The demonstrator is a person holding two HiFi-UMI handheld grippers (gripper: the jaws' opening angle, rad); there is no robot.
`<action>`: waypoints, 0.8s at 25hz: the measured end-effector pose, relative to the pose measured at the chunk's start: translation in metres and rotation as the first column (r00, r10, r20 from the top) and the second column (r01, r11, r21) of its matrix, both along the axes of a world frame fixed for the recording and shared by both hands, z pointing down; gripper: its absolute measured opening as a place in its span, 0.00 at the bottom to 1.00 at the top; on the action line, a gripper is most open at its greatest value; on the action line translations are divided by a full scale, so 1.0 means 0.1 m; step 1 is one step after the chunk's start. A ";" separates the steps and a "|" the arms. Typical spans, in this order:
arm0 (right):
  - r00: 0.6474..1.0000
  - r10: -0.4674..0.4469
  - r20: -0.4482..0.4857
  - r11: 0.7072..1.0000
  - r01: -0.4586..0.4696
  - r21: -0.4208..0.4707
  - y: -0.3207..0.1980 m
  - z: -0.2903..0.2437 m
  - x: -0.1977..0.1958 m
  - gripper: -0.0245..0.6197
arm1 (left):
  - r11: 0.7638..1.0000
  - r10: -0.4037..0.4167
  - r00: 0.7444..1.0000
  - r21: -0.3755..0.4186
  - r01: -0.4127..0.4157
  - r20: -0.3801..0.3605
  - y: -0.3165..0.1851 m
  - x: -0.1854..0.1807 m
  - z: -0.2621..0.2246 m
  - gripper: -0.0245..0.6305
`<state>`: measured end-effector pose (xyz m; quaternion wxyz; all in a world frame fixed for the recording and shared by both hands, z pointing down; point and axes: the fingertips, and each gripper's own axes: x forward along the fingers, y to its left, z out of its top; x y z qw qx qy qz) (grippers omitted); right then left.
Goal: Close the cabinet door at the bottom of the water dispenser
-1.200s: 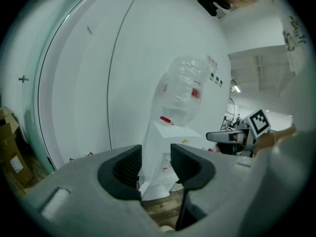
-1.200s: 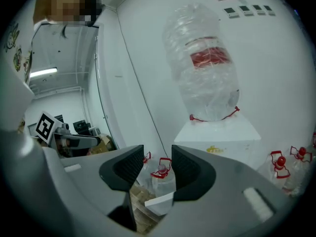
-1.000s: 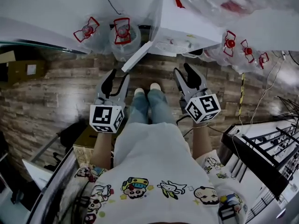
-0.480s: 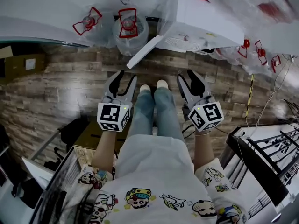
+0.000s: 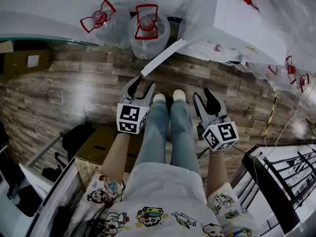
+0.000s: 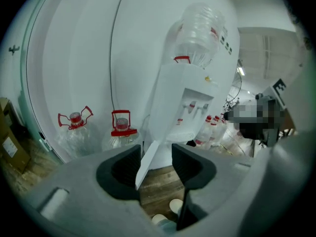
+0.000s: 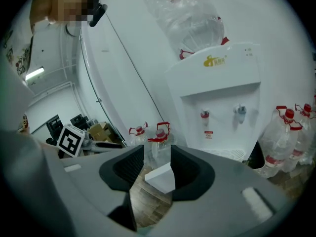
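I saw the white door [image 5: 165,57] hanging wide open from the dispenser [image 5: 237,23], left gripper [image 5: 143,83] opening empty, right gripper [image 5: 202,93] wide, empty.

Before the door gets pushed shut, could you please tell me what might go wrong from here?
The cabinet door juts out from the water dispenser; the left gripper, jaws opening with nothing between them, could slide off its thin edge.
Water jugs stand close behind the door, so a reach round it might knock them.
A hard shove might rock the dispenser under its top bottle.
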<state>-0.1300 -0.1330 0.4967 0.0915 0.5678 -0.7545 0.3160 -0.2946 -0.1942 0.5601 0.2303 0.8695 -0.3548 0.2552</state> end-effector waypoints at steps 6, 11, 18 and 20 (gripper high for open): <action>0.999 -0.037 -0.001 0.998 0.037 -0.052 -0.01 0.44 -0.07 0.30 | 0.999 -0.002 0.999 -0.053 0.004 0.040 -0.09 -0.04 0.65 0.35; 1.000 -0.031 0.006 0.997 0.031 -0.073 -0.07 0.74 -0.09 0.30 | 0.995 0.021 0.995 -0.102 -0.012 0.093 -0.10 -0.08 1.14 0.37; 0.998 -0.062 0.030 0.991 0.065 -0.113 -0.13 1.11 -0.16 0.30 | 0.986 0.108 0.972 -0.150 -0.077 0.208 -0.19 -0.16 1.82 0.38; 0.997 -0.075 0.026 0.990 0.078 -0.118 -0.14 1.17 -0.17 0.30 | 0.980 0.137 0.965 -0.171 -0.100 0.223 -0.22 -0.16 1.99 0.38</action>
